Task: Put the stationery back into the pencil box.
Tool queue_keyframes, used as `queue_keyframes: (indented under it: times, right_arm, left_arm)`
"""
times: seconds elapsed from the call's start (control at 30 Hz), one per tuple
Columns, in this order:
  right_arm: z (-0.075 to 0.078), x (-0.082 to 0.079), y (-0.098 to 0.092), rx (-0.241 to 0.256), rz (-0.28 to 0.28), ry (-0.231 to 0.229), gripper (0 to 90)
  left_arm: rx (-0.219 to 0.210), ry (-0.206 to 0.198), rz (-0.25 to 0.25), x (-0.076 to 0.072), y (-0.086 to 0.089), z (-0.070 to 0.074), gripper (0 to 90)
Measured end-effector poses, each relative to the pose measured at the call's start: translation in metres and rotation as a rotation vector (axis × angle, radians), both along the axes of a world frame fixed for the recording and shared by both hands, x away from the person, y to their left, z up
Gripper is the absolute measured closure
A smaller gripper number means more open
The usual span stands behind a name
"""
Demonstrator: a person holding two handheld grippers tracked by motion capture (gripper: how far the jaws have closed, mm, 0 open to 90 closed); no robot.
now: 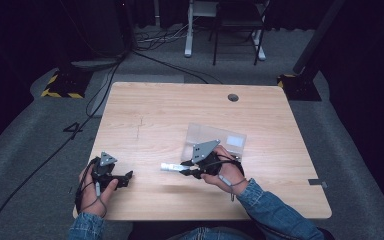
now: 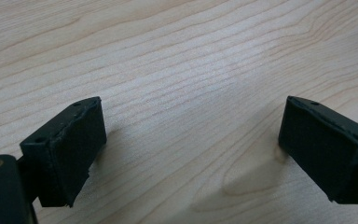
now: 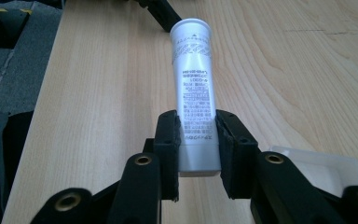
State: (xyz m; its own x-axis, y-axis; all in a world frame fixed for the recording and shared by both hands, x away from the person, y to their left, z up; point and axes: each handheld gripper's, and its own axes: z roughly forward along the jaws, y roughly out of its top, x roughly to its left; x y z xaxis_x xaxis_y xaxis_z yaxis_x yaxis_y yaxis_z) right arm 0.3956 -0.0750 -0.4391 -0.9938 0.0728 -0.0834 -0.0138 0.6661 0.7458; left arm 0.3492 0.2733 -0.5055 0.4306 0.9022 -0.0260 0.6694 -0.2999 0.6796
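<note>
A small white tube [image 3: 194, 88] with grey print is clamped between the jaws of my right gripper [image 3: 196, 144], cap end pointing away from me over the wooden table [image 3: 98, 93]. From above, the tube [image 1: 170, 167] sticks out leftward from the right gripper [image 1: 186, 171] near the table's front middle. Just behind that hand lies a clear plastic box [image 1: 215, 140] with a white label. My left gripper [image 2: 191, 144] stands open, its jaws wide apart over bare wood; it sits at the front left corner [image 1: 125, 177].
The table [image 1: 155, 115] has a round cable hole [image 1: 233, 97] at the back. Cables, a yellow-black striped base [image 1: 62, 86] and a chair frame [image 1: 225, 30] stand on the grey floor beyond. A corner of the clear box [image 3: 326, 163] lies close by the right jaw.
</note>
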Motion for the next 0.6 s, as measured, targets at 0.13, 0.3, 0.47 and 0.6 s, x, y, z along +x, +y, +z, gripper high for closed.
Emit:
queue_keyframes:
  times: [0.13,0.3,0.47,0.6]
  right_arm:
    - [0.003,0.006,-0.006,-0.01,-0.01,0.001,71.7]
    - [0.006,0.014,-0.016,-0.011,-0.037,0.004,71.7]
    - [0.009,0.022,-0.026,-0.011,-0.064,0.0,71.7]
    - [0.009,0.031,-0.036,-0.016,-0.088,0.0,71.6]
  left_arm:
    - [0.001,0.0,-0.001,0.0,0.0,0.0,7.6]
    - [0.0,0.0,0.0,0.0,0.0,0.0,7.6]
    - [0.0,0.0,0.0,0.0,0.0,0.0,7.6]
    - [0.0,0.0,0.0,0.0,0.0,0.0,7.7]
